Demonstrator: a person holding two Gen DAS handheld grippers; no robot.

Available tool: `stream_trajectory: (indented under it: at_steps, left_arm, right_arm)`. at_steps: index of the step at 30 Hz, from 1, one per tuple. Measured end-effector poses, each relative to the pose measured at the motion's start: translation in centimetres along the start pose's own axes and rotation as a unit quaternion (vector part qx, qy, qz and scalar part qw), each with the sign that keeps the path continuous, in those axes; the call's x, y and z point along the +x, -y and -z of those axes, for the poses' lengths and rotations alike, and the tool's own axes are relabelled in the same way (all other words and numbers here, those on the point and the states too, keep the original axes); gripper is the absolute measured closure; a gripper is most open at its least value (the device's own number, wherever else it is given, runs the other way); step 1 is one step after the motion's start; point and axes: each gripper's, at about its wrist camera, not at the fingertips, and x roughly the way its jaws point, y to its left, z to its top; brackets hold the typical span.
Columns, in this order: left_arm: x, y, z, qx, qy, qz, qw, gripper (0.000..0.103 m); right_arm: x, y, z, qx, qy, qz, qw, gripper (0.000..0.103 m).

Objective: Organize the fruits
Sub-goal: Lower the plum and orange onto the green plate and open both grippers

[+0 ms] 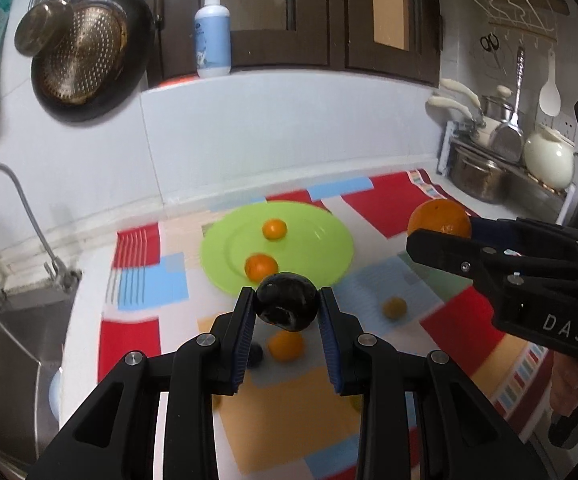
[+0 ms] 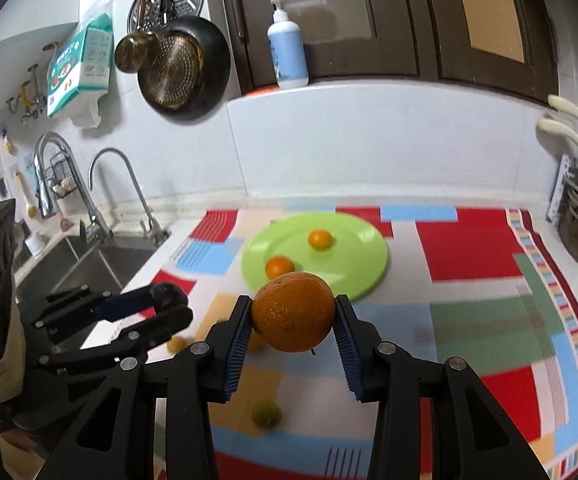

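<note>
My left gripper is shut on a dark plum and holds it above the mat, just in front of the green plate. My right gripper is shut on a large orange and holds it in the air, near the plate. Two small oranges lie on the plate. On the mat lie a small orange, a yellowish fruit and a dark fruit. The right wrist view shows a green-yellow fruit on the mat and the left gripper.
A patterned mat covers the counter. A sink with a tap is on the left. Pots and a white teapot stand at the right. A pan hangs on the wall; a pump bottle stands on the ledge.
</note>
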Motion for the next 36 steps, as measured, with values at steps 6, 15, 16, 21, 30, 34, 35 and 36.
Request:
stream_trajectory:
  at_steps: [6,15,16,21,30,34,35,36]
  left_arm:
    - [1.8,-0.8,-2.7,0.013,0.014,-0.008,0.9998,0.072]
    - [5.4,-2.2,-5.7,0.031,0.021,-0.025,0.999,0.072]
    - [5.8,-2.3,-5.9,0.03,0.019,-0.024,0.9991,0.072]
    - [10.5,-4.3,-7.2,0.006,-0.025,0.0,0.9997,0.072]
    - [16.4,-5.6,-6.8,0.004,-0.084,0.0,0.9965,0.072]
    - [18.6,-6.1,-6.4,-0.001,-0.11,0.003,0.9939,0.072]
    - [19.0,-6.2,-6.3,-0.004,-0.117,0.008,0.9931,0.072]
    - [19.5,-6.3,-6.2,-0.007,-0.123,0.011,0.9923,0.072]
  right_arm:
    - [2.2,0.7,-2.7,-0.005,0.006,-0.014,1.0,0.061]
    - [6.6,2.0,-6.2,-0.015,-0.004,-0.016,1.0,0.061]
    - [7.3,2.2,-6.5,-0.018,-0.008,-0.012,1.0,0.061]
    - [11.0,3.4,-7.6,-0.012,-0.039,-0.014,0.999,0.061]
    - [17.4,5.3,-7.8,-0.011,-0.095,0.008,0.995,0.061]
    - [19.6,6.2,-7.4,-0.002,-0.12,0.011,0.993,0.061]
    - [20.2,6.4,-7.3,0.0,-0.126,0.012,0.992,0.061]
    - [20.6,6.5,-7.2,0.003,-0.13,0.01,0.991,0.061]
